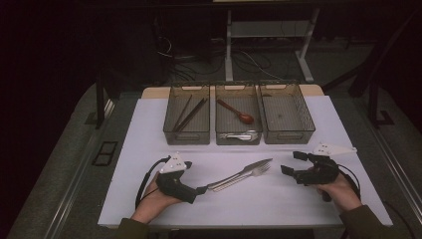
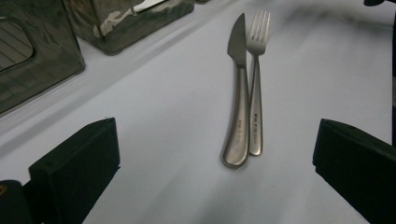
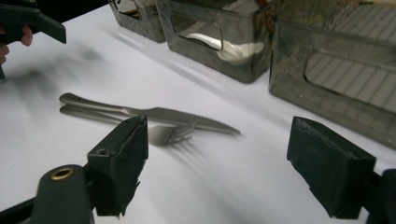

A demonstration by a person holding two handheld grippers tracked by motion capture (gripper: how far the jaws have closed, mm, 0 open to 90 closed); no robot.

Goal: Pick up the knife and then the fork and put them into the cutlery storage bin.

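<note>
A steel knife (image 1: 247, 169) and a steel fork (image 1: 260, 171) lie side by side on the white table (image 1: 149, 199), handles toward the left. My left gripper (image 1: 201, 189) rests just short of the handle ends and stands open, nothing between its jaws. In the left gripper view (image 2: 217, 137) the knife (image 2: 240, 93) and fork (image 2: 256, 93) stretch away ahead of it. My right gripper (image 1: 291, 163) hovers right of the fork tines, open and holding nothing. From the right gripper view (image 3: 217, 140) the knife (image 3: 163, 113) and fork (image 3: 170, 134) lie just ahead, to the left.
Three clear bins stand in a row at the back. The left bin (image 1: 169, 130) holds dark chopsticks (image 1: 190, 113). The middle bin (image 1: 217, 130) holds a red-brown spoon (image 1: 238, 112) and metal spoons (image 1: 242, 135). The right bin (image 1: 311, 127) has nothing in it.
</note>
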